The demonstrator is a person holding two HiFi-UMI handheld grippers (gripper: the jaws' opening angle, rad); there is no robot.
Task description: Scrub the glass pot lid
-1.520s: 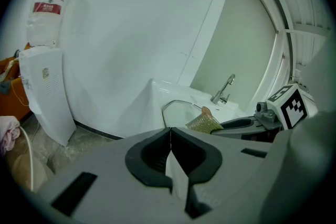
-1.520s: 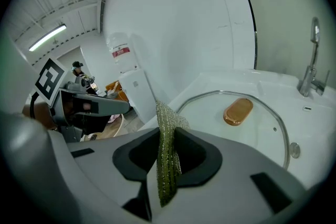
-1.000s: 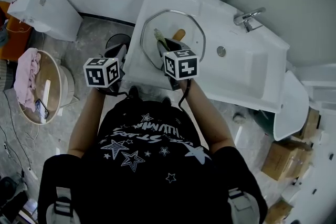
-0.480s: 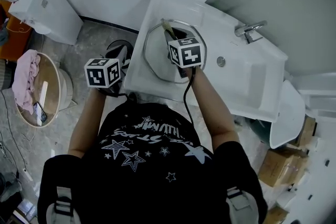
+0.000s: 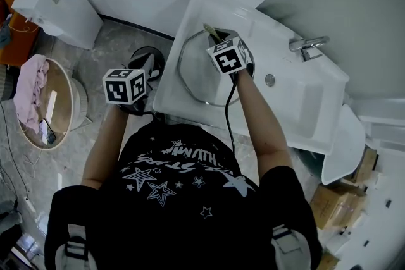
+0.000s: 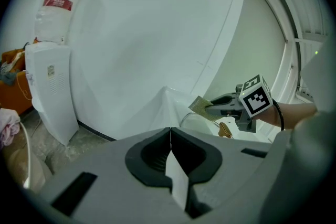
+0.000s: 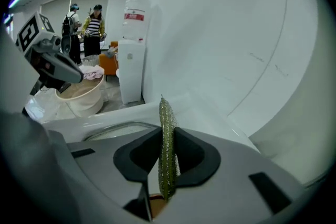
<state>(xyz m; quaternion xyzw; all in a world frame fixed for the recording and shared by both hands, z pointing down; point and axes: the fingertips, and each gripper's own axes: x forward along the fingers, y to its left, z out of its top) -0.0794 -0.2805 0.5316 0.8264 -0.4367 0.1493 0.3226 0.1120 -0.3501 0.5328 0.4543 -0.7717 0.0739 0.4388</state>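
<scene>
The glass pot lid (image 5: 199, 76) with a metal rim lies flat on the white counter (image 5: 183, 16) left of the sink. My right gripper (image 5: 216, 35) hovers over the lid's far edge, shut on a green scouring pad (image 5: 211, 29). In the right gripper view the pad (image 7: 167, 149) stands edge-on between the shut jaws of that gripper (image 7: 167, 136), above the lid rim (image 7: 113, 128). My left gripper (image 5: 144, 66) hangs off the counter's left edge. Its jaws (image 6: 169, 157) are shut with nothing between them. From there I see the pad (image 6: 198, 107) and the lid's wooden knob (image 6: 224, 129).
A sink basin (image 5: 297, 98) with a chrome faucet (image 5: 307, 43) lies right of the lid. On the floor at left stand a water dispenser (image 5: 57, 3) and a round tub (image 5: 66, 104) with a pink cloth. Cardboard boxes (image 5: 329, 205) sit at lower right. People (image 7: 86, 29) stand far off.
My right gripper has carried the pad across the lid from its near side to its far edge by the wall. The left gripper has stayed where it was.
</scene>
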